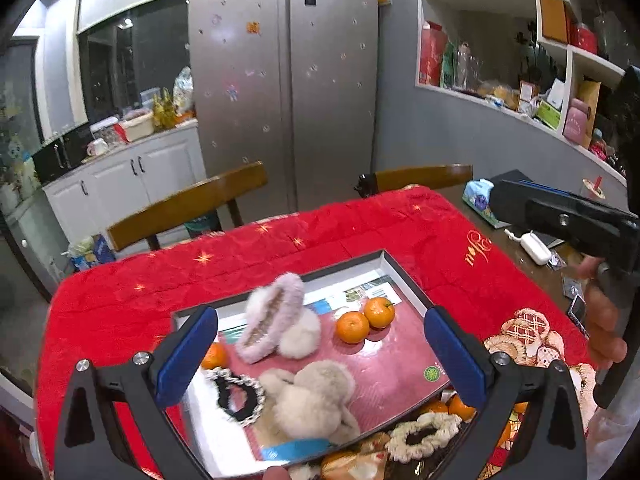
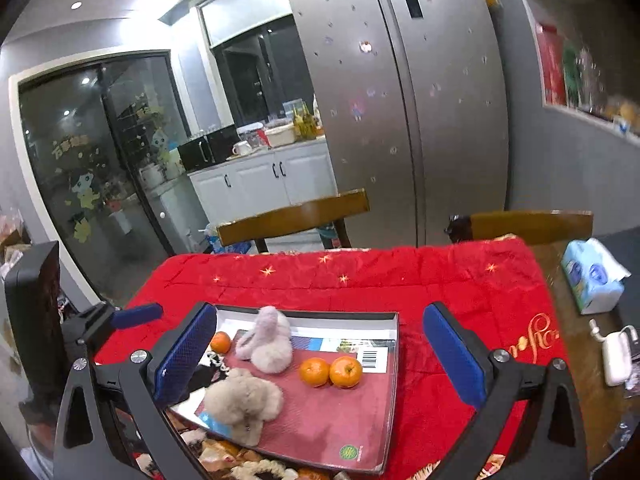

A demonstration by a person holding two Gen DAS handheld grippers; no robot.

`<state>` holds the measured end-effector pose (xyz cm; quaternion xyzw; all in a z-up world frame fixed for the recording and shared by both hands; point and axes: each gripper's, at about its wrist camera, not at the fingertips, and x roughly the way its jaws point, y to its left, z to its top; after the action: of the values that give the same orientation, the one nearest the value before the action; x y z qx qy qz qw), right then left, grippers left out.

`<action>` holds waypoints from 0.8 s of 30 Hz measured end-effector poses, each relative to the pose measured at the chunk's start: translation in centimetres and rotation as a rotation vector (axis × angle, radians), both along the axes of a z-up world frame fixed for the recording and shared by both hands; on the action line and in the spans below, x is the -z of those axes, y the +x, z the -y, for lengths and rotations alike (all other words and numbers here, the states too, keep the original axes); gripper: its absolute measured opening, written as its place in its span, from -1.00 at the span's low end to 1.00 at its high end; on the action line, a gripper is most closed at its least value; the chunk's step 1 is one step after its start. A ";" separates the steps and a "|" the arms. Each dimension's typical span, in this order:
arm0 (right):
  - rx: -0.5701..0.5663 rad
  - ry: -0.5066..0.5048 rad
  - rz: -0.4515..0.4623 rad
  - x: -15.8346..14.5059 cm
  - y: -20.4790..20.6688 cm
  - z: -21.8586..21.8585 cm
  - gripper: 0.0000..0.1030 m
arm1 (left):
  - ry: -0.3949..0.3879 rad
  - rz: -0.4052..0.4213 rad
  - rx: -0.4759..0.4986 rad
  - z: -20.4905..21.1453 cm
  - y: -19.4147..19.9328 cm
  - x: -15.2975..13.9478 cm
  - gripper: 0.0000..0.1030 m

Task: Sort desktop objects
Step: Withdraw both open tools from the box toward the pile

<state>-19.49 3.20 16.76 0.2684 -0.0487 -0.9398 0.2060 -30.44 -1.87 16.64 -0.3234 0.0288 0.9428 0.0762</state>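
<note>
Desktop objects, some in the tray [image 1: 404,276] and some not yet. Inside the tray: two oranges [image 1: 365,319] side by side, one more orange [image 1: 214,356] by the left tool's left finger, a pink fuzzy hair clip [image 1: 276,316], a beige fuzzy clip [image 1: 316,396] and a black-and-white scrunchie [image 1: 236,396]. Out of the tray, right under the left tool [image 1: 320,360]: a cream scrunchie [image 1: 424,436] and more oranges [image 1: 456,406] on the red cloth [image 1: 240,248] over the worktop.

Left tool: wide open, holding nothing, up over the near half of the tray. Right tool [image 2: 320,360]: wide open too, holding nothing, up over the tray, with the two oranges just ahead between its fingers.

Step in hand, at a guess: between picks, sorting partly done, looking for the next thing to grab. Hard to tell which pile each thing belongs in.

Next move, most likely: lower one tool onto a single loose thing near the tray's close edge, such as the cream scrunchie. Soft and floppy, so a low pinch across its ring. Round oranges apt to roll, so a straight squeeze across the middle.

Off to the right tool's right, well apart from the tray: a tissue pack [image 2: 592,280] and a small white gadget [image 2: 616,356].
</note>
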 end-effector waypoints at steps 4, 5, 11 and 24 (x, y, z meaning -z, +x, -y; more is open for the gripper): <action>0.019 0.016 -0.025 -1.3 2.4 0.0 1.00 | 0.011 -0.028 -0.002 0.5 2.8 -1.6 1.00; 0.021 0.020 -0.034 -1.6 3.0 -0.1 1.00 | 0.015 -0.038 -0.001 0.7 3.4 -1.9 1.00; 0.044 0.031 -0.073 -2.6 7.0 -0.7 1.00 | 0.038 -0.098 0.002 0.7 7.7 -3.9 1.00; 0.095 0.063 -0.149 -0.7 16.9 -1.7 1.00 | 0.034 -0.163 0.026 -0.6 17.2 -3.2 1.00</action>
<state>-2.58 4.94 17.43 0.2014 -0.0164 -0.9669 0.1556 -13.23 -1.24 19.83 -0.2440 0.0230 0.9652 0.0915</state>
